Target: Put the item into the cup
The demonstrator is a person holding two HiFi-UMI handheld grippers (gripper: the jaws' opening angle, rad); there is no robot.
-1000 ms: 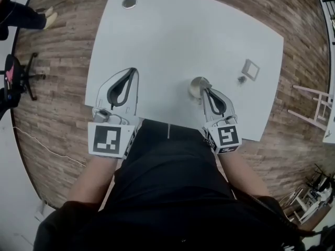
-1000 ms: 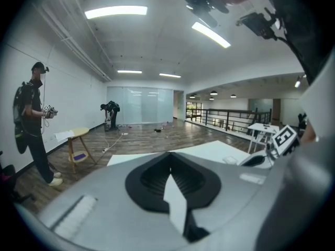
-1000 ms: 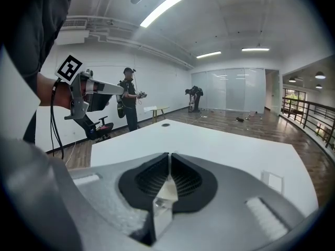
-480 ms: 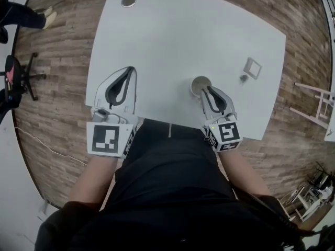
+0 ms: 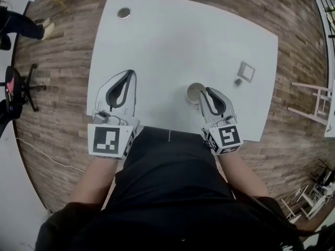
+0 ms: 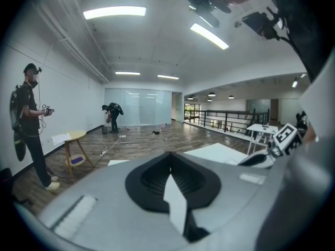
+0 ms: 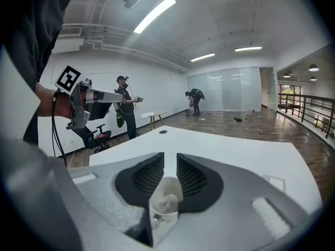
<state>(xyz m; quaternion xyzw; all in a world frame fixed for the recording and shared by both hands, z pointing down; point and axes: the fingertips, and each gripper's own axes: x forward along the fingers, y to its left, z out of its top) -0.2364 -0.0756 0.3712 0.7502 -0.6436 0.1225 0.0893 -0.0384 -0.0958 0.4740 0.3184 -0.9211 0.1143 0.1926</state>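
Right tool hangs just over the cup, and its jaws are opening with a small gap between them. Nothing is pinched in that gap. Left tool is closed on nothing and rests near the tabletop's edge at 7 o'clock.

The cup stands upright near the edge at 5 o'clock, close to the person. The item, a soft, crumpled whitish lump, sits down inside the cup.

What could go wrong? The cup looks light, and the right tool's tips are right beside its rim. If the tool swings sideways as it leaves, it could bump the cup and tip it over, and the item would fall out.

The item has one pointy corner, and that corner points up toward the cup's mouth. It looks about as wide as it is tall, so I cannot tell its long side.
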